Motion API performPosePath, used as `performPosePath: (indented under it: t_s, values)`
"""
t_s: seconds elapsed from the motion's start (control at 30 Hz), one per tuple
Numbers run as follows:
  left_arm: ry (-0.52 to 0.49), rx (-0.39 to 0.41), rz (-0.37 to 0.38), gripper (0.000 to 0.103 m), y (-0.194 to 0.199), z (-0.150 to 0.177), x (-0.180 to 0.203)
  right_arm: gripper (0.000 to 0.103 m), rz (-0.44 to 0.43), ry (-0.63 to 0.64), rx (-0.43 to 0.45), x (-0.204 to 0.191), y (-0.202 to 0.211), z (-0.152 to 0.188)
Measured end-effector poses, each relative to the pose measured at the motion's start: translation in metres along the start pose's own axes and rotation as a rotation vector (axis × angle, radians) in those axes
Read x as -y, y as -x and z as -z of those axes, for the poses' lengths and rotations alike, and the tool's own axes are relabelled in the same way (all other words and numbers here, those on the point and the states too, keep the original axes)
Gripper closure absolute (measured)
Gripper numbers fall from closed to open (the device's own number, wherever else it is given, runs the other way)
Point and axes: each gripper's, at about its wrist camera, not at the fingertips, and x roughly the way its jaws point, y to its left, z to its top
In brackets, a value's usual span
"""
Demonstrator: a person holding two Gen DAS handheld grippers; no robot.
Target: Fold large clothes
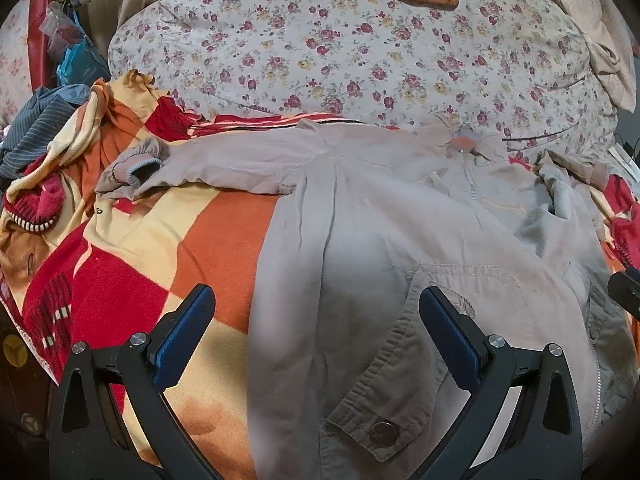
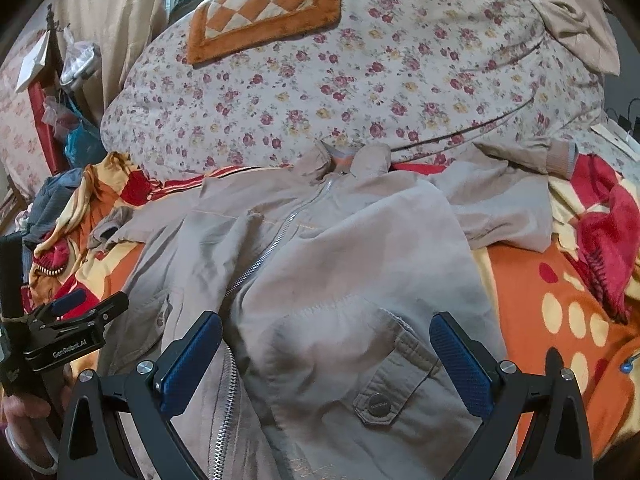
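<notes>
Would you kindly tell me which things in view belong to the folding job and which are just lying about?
Part of the job:
- beige zip-front jacket, spread flat
- left gripper, open above it
- right gripper, open above it

Lying about:
- orange, red and cream blanket underneath
- floral quilt
- orange checkered cushion
- grey striped garment

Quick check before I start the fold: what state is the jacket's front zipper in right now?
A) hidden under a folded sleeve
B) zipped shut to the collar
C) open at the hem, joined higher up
C: in the right wrist view the jacket has its zipper closed along the chest, while the teeth part near the hem between the open right gripper fingers.
</notes>
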Motion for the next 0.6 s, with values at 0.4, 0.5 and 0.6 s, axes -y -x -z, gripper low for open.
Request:
performPosePath:
  t_s: [0.4,0.5,0.6]
  values:
    - [0.001,-0.005,-0.006,0.001,-0.0023,0.0007,-0.0034,0.000,-0.005,0.017,-0.021,-0.0045,-0.0042,0.0028]
    - [0.003,-0.004,-0.007,0.001,-0.0023,0.0006,-0.0038,0.000,-0.002,0.018,-0.022,-0.0065,-0.0046,0.0035]
    - [0.004,-0.004,-0.008,0.001,-0.0028,0.0008,-0.0046,0.000,0.001,0.019,-0.022,-0.0073,-0.0043,0.0042]
